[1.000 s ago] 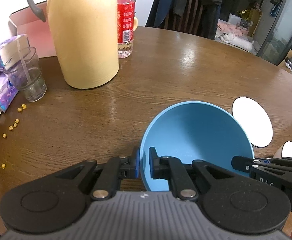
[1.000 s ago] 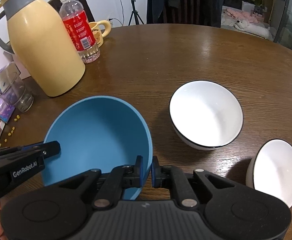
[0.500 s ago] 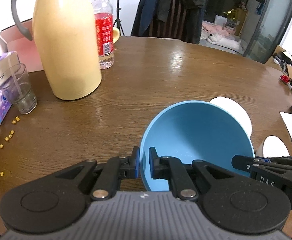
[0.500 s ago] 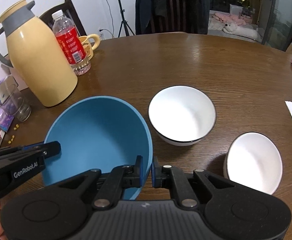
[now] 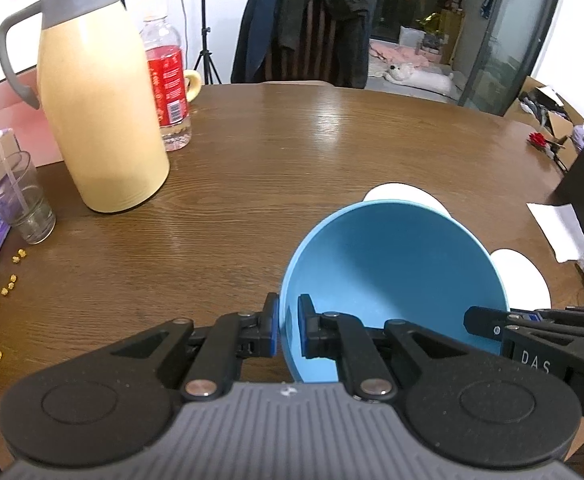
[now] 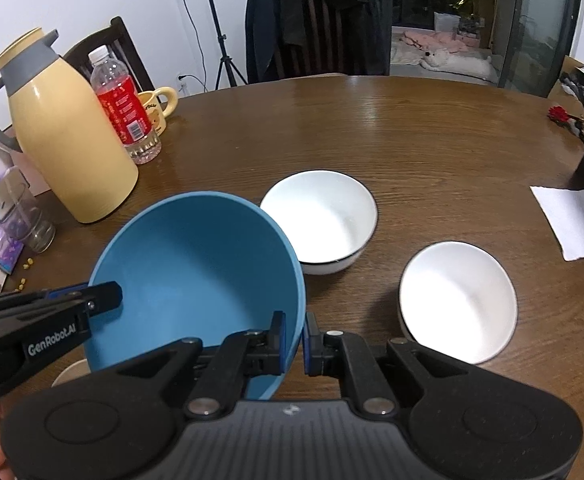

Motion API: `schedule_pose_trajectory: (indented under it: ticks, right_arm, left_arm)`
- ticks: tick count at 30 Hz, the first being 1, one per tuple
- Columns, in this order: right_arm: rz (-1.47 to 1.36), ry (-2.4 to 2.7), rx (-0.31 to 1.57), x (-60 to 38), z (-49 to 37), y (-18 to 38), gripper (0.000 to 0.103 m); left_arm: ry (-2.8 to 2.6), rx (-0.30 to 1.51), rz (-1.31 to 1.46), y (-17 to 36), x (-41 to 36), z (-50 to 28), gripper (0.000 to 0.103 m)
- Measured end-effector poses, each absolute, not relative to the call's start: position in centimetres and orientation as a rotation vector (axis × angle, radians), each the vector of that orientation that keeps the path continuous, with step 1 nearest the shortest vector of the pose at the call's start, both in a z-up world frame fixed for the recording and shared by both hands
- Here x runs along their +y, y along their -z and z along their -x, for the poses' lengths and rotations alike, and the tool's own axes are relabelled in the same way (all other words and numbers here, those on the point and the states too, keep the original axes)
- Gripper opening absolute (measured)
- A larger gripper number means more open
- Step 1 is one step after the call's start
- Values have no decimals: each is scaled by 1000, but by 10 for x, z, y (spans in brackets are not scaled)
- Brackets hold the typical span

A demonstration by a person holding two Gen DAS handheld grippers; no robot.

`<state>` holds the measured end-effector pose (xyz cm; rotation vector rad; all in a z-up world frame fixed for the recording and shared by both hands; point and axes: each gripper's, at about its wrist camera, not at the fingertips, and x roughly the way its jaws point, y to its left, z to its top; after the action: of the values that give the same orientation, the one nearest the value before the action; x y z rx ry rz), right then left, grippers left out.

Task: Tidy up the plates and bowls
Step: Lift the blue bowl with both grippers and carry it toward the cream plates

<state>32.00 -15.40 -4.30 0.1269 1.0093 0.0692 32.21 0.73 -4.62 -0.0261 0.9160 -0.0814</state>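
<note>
On the tabletop (image 6: 432, 148), two bowls sit right: one (image 6: 324, 220) farther, one (image 6: 458, 300) nearer. Jug (image 6: 65, 140) and bottle (image 6: 125, 108) stand far left.

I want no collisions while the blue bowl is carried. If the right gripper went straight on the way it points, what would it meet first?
Probably the near white bowl: the right gripper, clamped on the blue bowl rim, points just past its side. Depth is unclear.

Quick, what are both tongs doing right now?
Left tongs: shut on the blue bowl's rim.
Right tongs: shut on the opposite side of the same rim.
</note>
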Motion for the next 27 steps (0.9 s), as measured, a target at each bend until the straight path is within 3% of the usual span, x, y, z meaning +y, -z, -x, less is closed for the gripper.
schedule_pose_trajectory:
  ticks: [27]
  right_arm:
    - [-139, -64, 1028, -215, -240, 42, 9]
  left_arm:
    - [117, 920, -2, 39, -53, -258, 10]
